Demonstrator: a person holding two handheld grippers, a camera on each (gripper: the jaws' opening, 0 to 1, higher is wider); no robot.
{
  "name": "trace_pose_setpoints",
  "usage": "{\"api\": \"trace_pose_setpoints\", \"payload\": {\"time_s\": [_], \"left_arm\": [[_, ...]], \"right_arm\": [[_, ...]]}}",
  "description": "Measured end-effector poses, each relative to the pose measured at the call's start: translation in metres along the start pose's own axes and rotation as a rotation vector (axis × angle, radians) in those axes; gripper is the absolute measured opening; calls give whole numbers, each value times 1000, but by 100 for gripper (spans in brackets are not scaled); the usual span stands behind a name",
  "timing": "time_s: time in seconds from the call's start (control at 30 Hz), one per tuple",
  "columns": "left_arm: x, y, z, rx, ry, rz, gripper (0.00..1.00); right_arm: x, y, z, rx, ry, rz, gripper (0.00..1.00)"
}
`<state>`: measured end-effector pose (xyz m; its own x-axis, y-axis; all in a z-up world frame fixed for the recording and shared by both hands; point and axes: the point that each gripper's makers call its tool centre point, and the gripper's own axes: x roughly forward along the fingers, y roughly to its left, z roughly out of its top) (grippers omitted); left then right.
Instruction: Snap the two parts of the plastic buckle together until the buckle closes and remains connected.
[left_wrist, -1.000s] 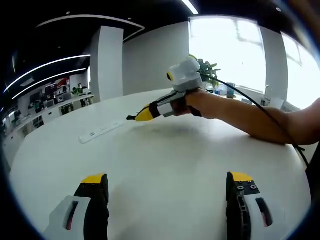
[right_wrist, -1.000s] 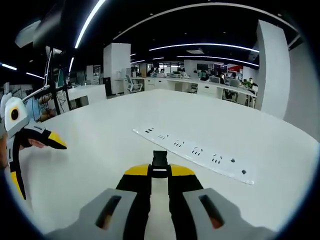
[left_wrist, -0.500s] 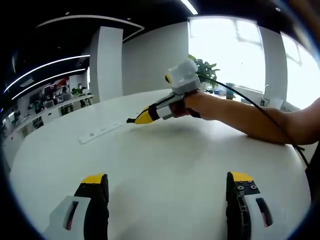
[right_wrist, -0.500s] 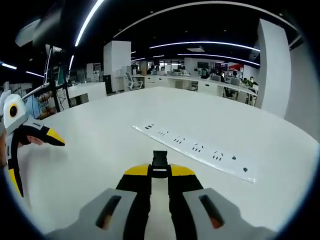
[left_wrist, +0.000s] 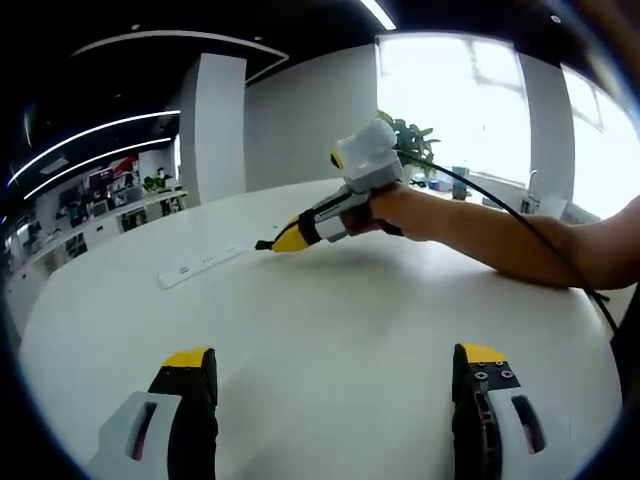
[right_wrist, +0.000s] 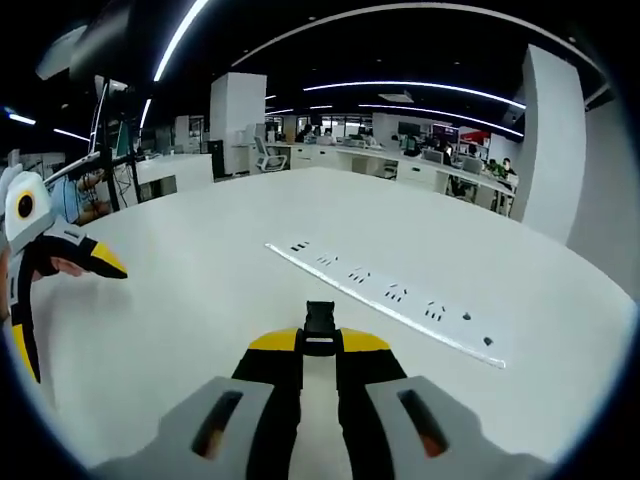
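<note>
In the right gripper view my right gripper (right_wrist: 320, 342) is shut on a small black buckle part (right_wrist: 320, 320) that pokes out past the yellow tips, above the white table (right_wrist: 200, 300). In the left gripper view that same right gripper (left_wrist: 285, 240) hangs over the far side of the table (left_wrist: 340, 320) in a person's hand, with the black buckle part (left_wrist: 264, 243) at its tip. My left gripper (left_wrist: 335, 358) is open, jaws wide apart, with bare tabletop between them. It also appears as the left gripper (right_wrist: 60, 275) at the left edge of the right gripper view, open.
A long white power strip (right_wrist: 390, 297) lies flat on the table beyond my right gripper, and the power strip (left_wrist: 200, 265) lies at the far left in the left gripper view. A black cable (left_wrist: 520, 215) runs along the person's forearm (left_wrist: 500, 235). Office desks stand far behind.
The right gripper has shifted slightly over the table with the buckle part still in it. The left gripper has stayed open and still.
</note>
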<state>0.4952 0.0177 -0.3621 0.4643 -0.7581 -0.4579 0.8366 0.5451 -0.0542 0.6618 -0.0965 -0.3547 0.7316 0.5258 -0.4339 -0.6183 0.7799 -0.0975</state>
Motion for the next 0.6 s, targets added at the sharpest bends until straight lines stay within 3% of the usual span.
{"api": "trace_pose_setpoints", "payload": {"time_s": [0.3,0.6], "left_arm": [[0,-1,-2,1,5,-1,99],[1,0,-3,-3,6,-2,99]], "right_arm": [[0,-1,7,-14,-6,-1,9],[2,3,2,-27,17,5,9]]}}
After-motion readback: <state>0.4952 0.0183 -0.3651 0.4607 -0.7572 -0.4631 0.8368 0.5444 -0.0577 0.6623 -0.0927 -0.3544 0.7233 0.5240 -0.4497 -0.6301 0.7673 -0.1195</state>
